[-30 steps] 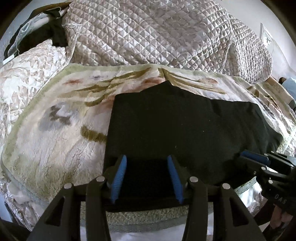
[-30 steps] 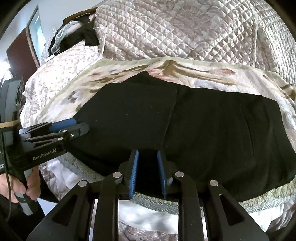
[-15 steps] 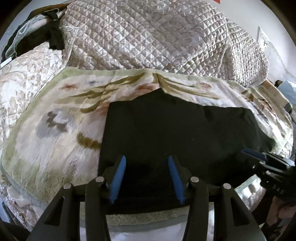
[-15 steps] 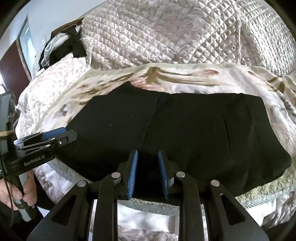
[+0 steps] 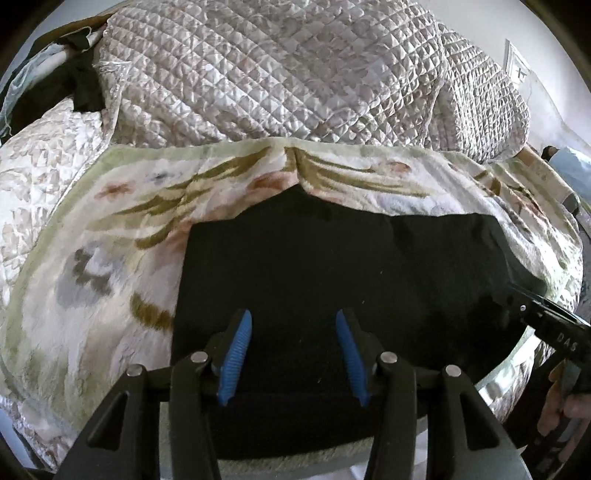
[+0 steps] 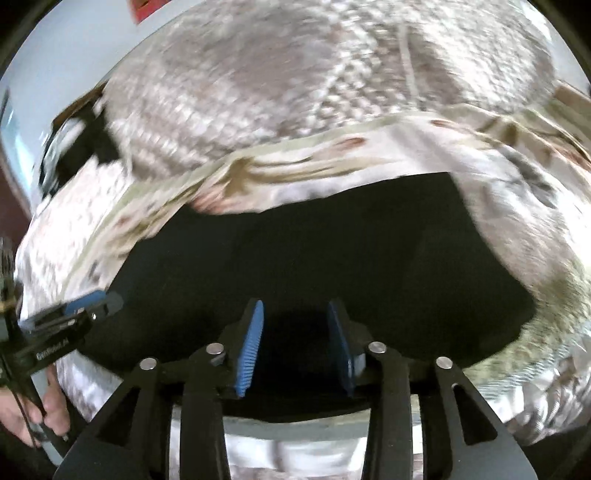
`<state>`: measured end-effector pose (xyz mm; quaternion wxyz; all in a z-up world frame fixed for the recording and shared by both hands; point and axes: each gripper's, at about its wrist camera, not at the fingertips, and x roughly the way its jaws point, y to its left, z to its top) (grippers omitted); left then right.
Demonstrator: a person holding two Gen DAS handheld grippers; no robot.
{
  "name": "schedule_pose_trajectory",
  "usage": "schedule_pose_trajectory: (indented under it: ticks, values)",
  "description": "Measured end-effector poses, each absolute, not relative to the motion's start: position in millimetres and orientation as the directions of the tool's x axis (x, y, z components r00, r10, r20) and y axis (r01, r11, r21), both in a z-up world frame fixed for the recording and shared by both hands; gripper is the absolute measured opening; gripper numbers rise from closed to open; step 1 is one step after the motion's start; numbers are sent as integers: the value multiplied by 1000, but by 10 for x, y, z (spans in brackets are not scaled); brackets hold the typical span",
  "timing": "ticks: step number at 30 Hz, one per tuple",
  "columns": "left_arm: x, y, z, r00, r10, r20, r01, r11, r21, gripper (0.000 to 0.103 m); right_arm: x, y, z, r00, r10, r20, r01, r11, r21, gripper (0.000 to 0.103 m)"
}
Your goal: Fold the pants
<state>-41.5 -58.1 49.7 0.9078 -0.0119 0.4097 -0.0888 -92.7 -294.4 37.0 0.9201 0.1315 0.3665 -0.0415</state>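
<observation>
Bed (image 5: 66, 280) with floral blanket, quilted bedspread (image 5: 280, 74), white wall (image 5: 509, 18)

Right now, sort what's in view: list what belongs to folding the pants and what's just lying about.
Belongs to the job:
- black pants, lying flat on the floral blanket
- left gripper, open
- right gripper, open, jaws just widened, nothing pinched

Just lying about:
- quilted bedspread heaped behind
- dark clothes piled at the far left corner

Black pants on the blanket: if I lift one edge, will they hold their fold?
Probably not: the pants lie limp and flat, so a lifted edge would likely sag. The fuzzy blanket probably grips them, so pushing may bunch them.
</observation>
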Motion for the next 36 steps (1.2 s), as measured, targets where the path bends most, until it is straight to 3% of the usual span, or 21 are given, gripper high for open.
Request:
schedule_pose_trajectory:
  ticks: [15,30,36]
  values:
    - [-479,-579,298,629,-193,-753,170,979,-109,51,-1054,-3134,497,699,-108,-707,293,945,144,50]
    - [-501,-557,292,627,-204,-752,168,978,-125,51,-1333,-3371,255,632,-50,-773,448,838,312,50]
    - [-502,-556,291,627,-203,-752,167,978,-125,51,-1237,-3540,226,658,-34,-752,474,795,379,51]
